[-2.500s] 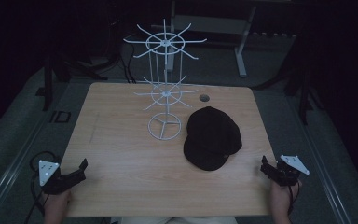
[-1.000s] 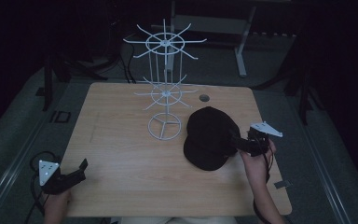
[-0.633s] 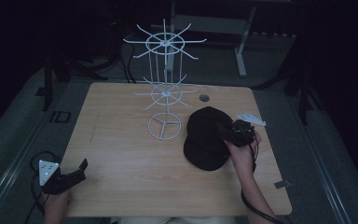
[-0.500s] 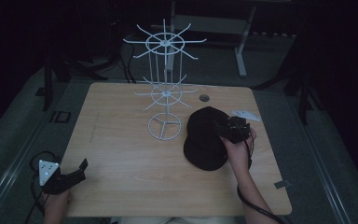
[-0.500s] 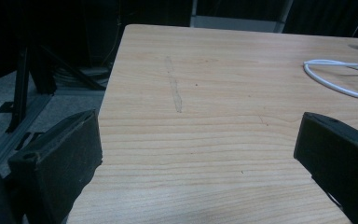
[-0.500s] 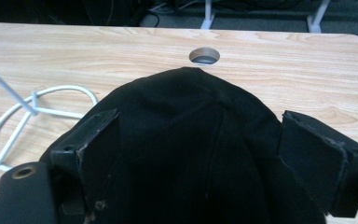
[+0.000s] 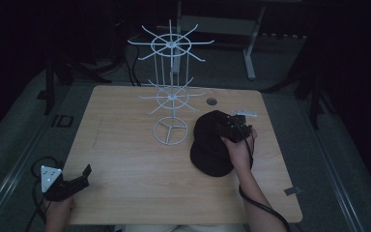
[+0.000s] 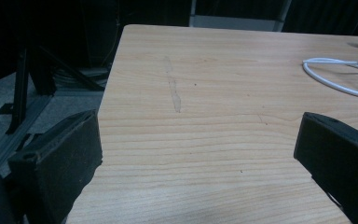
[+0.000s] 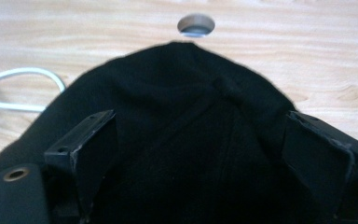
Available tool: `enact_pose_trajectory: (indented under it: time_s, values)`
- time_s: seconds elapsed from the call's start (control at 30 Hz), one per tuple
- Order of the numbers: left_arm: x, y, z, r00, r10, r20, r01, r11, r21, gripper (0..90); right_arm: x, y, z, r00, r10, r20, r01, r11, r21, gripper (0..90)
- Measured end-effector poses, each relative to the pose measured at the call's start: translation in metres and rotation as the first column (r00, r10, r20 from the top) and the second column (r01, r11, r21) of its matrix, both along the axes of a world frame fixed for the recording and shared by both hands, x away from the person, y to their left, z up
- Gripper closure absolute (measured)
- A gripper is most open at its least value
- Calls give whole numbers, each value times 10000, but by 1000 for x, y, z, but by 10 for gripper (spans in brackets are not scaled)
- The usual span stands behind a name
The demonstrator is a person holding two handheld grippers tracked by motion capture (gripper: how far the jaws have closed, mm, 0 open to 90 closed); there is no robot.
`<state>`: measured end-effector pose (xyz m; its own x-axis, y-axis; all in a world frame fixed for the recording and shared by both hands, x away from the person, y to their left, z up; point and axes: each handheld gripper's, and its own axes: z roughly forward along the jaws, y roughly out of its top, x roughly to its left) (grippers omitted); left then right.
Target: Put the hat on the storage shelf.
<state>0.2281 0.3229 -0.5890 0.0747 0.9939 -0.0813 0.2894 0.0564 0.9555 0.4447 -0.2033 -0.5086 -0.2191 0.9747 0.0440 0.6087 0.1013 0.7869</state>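
Centrally, the right claw (image 7: 228, 128) sat over the black cap (image 7: 211, 147), jaws spread wide on either side of its crown. That cap lay on the desk (image 7: 125, 145) beside the wire rack (image 7: 170, 96). Left claw (image 7: 77, 178): wide, at the desk's near corner.

A white wire rack (image 7: 170, 92) is standing upright toward the far middle of the wooden bench (image 7: 125, 159), its two tiers of radiating spokes rising one above the other from a ring-shaped base (image 7: 170, 131) that is resting flat on the wood. A small round grommet hole (image 7: 211, 101) is sitting in the benchtop near the far edge, just to the side of the rack. Grey carpeted floor (image 7: 24, 130) is surrounding the bench, with dark frame legs (image 7: 53, 82) standing on it.
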Motion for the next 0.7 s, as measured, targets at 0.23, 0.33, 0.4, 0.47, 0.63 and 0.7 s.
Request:
enact_pose_trajectory:
  time_s: [0.23,0.33,0.4,0.47,0.63,0.7]
  values:
    - [0,0,0,10000,-16,-1,16,10000,-18,15,4,1,-6,9990,16,-450,-26,9998,-206,285]
    - [0,0,0,10000,-10,0,10,10000,-14,15,2,0,-8,9986,-4,-531,-12,9995,-301,567]
    - [0,0,0,10000,-9,2,9,10000,-16,15,1,-2,-8,9987,39,-516,-48,9999,-161,681]
    - [0,0,0,10000,-17,-7,17,10000,-15,14,-1,-2,-8,9989,83,-454,-89,9999,-123,784]
    - [0,0,0,10000,-19,0,19,10000,-23,15,-8,1,-8,10000,63,58,-61,9997,-246,844]
    - [0,0,0,10000,-19,-1,19,10000,-24,14,-10,0,-7,9997,19,248,-16,9999,-129,846]
